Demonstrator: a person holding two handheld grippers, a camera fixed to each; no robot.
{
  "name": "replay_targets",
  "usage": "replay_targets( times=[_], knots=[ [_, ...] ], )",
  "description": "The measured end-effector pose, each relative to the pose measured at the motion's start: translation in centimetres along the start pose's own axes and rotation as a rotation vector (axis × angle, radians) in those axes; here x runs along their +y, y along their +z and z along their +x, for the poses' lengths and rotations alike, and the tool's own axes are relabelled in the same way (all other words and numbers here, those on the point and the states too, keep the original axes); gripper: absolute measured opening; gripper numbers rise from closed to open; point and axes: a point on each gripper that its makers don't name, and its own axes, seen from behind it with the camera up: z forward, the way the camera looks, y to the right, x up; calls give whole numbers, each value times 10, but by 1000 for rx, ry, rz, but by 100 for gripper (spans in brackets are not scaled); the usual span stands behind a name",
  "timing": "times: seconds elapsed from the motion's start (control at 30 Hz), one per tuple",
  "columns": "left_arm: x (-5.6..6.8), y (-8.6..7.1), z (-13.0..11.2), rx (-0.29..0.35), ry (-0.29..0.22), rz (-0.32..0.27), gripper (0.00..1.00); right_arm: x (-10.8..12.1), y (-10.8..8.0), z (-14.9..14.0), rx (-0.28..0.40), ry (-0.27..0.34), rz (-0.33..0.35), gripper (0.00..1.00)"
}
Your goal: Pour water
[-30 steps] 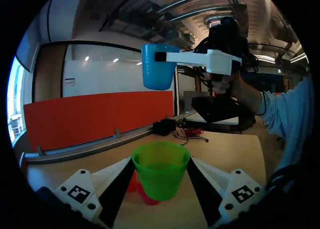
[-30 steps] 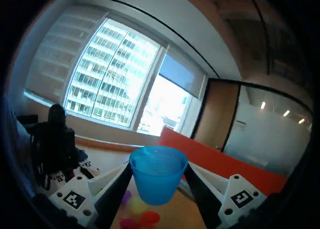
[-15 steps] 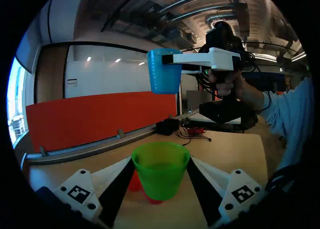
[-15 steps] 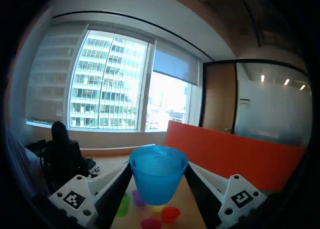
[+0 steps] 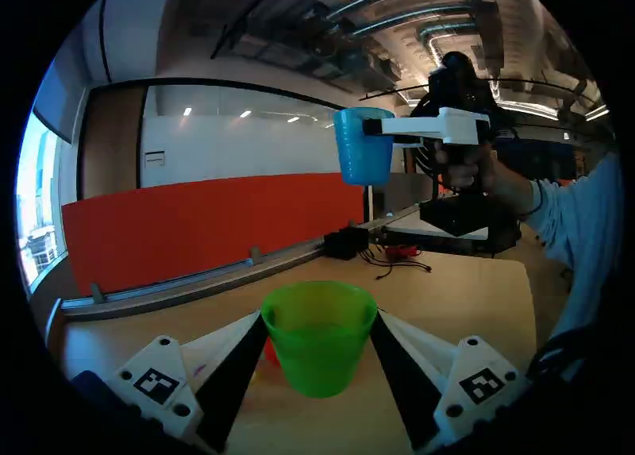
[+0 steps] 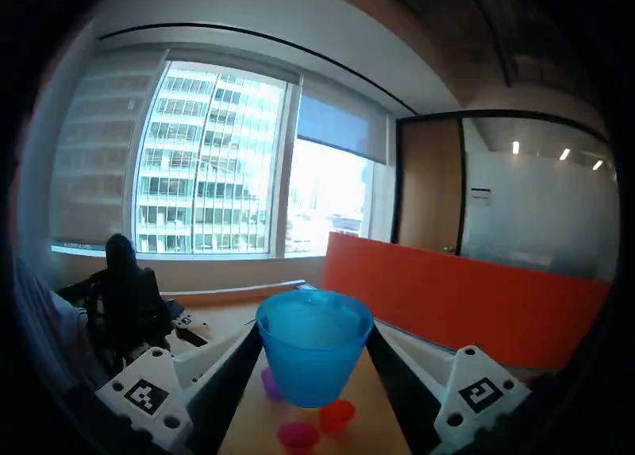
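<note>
Since the earlier frames, the blue cup (image 5: 359, 157) has been carried from 12 toward 1 o'clock in the left gripper view and is seen smaller and farther off.

The table (image 5: 468, 296) is bordered from 9 to 12 o'clock by an orange partition (image 5: 198, 225). Bare tabletop lies open toward 3 o'clock as far as its edge.

High above the table, the blue cup is held upright. It is pinched near its rim by the right gripper (image 5: 369, 128), which is gripped by a hand (image 5: 464, 165). In the right gripper view, water is seen close to the cup's brim, and both fingers are pressed against its sides.

The green cup (image 5: 319, 352) is clamped upright by the left gripper (image 5: 317, 321) at 6 o'clock, and a liquid level is visible partway up. Whether its base touches the tabletop cannot be told.

Below the blue cup, at 6 o'clock in the right gripper view, a red cup (image 6: 337, 414), a magenta cup (image 6: 298, 435) and a purple cup (image 6: 270, 383) are seen on the table.
</note>
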Motion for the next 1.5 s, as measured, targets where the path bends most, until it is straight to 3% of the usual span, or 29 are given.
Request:
replay_targets(
  times=[0.4,0.8,1.1,1.5],
  knots=[
    [-14,-13,-16,-37,-4,34,86,21,-24,-15,-6,19,-44,92],
    [-9,-14,-21,-58,-17,16,87,18,-27,-35,-37,12,-25,92],
    [-10,-13,-32,-85,-18,10,87,14,-27,-65,-100,-6,4,92],
    [-6,-16,-54,-140,-21,-3,87,12,-30,-120,-201,22,36,92]
  ],
)
